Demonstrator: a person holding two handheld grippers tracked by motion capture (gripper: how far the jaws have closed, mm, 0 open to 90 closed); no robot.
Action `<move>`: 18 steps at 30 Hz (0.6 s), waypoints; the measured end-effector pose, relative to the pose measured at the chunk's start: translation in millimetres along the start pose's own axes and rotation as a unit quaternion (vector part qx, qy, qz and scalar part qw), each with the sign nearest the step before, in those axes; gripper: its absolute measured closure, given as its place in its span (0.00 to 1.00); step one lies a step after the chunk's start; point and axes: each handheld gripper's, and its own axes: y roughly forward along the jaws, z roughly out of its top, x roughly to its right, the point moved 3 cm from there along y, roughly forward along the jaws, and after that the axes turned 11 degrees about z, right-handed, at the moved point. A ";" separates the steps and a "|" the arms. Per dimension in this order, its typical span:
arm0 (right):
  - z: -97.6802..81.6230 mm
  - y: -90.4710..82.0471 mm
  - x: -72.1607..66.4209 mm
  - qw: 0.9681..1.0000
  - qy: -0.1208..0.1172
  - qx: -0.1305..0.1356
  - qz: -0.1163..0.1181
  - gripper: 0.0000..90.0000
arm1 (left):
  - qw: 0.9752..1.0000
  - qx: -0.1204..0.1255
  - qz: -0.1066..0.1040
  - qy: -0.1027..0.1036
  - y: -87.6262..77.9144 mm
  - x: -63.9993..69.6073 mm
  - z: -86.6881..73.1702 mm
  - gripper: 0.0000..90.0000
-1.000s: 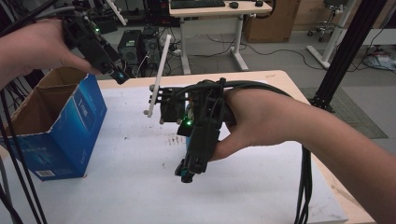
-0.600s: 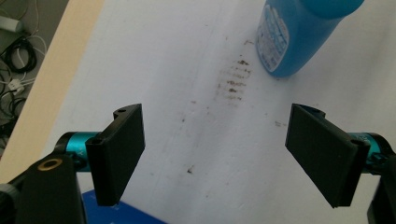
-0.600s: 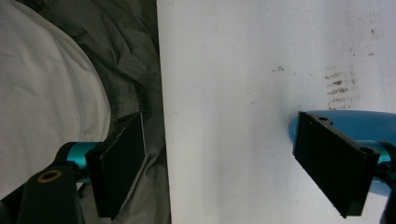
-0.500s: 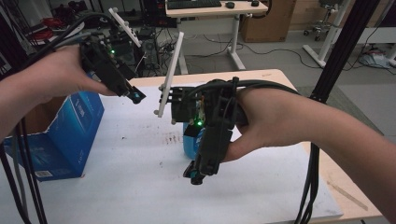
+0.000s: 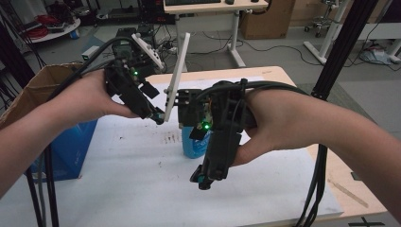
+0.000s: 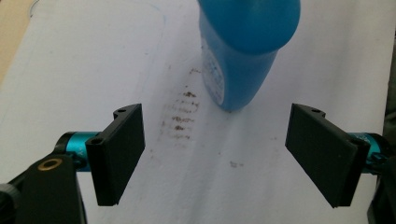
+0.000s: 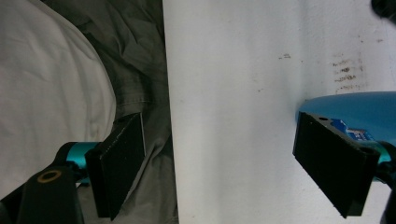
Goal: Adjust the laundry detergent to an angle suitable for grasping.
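High view: a person's two forearms reach in over a table (image 5: 142, 189) covered w/ a white sheet, each hand holding a tool. A blue bottle (image 5: 191, 144) stands upright near the middle of the sheet, partly hidden behind the right tool (image 5: 204, 180). Beside it on the sheet is a patch of small brown smudges (image 6: 183, 114). A blue cardboard box (image 5: 66, 146) sits at the left edge of the table, flaps open.

What changed: a second ago the left hand was up over the box; it has since come across and down toward the middle. The left tool (image 5: 158, 117) now hangs just left of the bottle and a little above it, tilted down at it. The right hand has barely shifted; the scene around it looks much the same as before.

Left tool view: jaws stand wide apart, nothing between them. The bottle is straight ahead, centred in the gap but beyond the pads (image 6: 122, 156), so no contact yet.

Right tool view: jaws also wide apart and empty. The bottle's blue body (image 7: 348, 112) shows just behind the right-hand pad, to one side, not in the gap. The sheet's edge and crumpled grey and white cloth lie at the left.

Judgement: the left tool seems to be lining up on the bottle, prob. to grasp it. Grasp not begun; approach is close to done, w/ a short push forward and a squeeze left.
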 end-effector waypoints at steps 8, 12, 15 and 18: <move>-1.7 0.0 -3.4 1.000 -0.008 -0.001 0.002 0.18 | 1.000 0.022 0.002 -0.006 17.9 14.3 8.8 0.22; -2.9 -0.5 -4.8 1.000 -0.008 -0.001 0.001 0.18 | 1.000 0.022 0.006 -0.005 25.1 17.9 13.5 0.22; -3.7 -0.7 -6.2 1.000 -0.008 -0.002 0.001 0.18 | 1.000 0.024 0.005 -0.009 30.3 19.5 15.9 0.22; -4.2 -0.4 -7.3 1.000 -0.006 -0.003 0.001 0.18 | 1.000 0.026 0.006 -0.011 33.1 20.5 17.2 0.22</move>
